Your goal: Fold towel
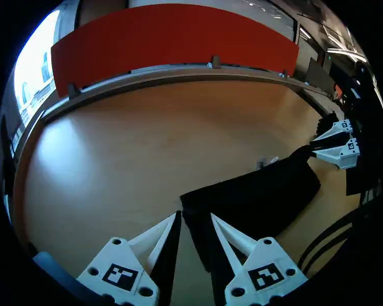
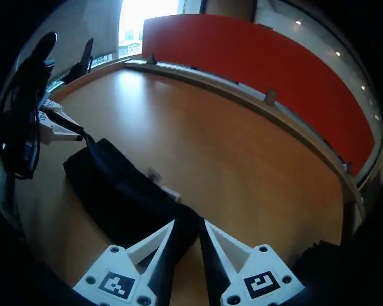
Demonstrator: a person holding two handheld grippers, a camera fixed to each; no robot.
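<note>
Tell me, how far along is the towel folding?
Early to midway, I'd say. The dark towel already looks gathered into a long narrow band across the wooden table. In hand: the left gripper pinches one end and the right gripper the other, with the cloth stretched between them. Left to do: bring the two ends together and lay the towel down flat.

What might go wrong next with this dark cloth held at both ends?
The left hand-held gripper and the right hand-held gripper each seem to pinch only a small end of the black cloth towel, so an end may slip free when pulled. The towel lies bunched between them on the light wooden table, so the fold could well come out crooked or wrinkled.
</note>
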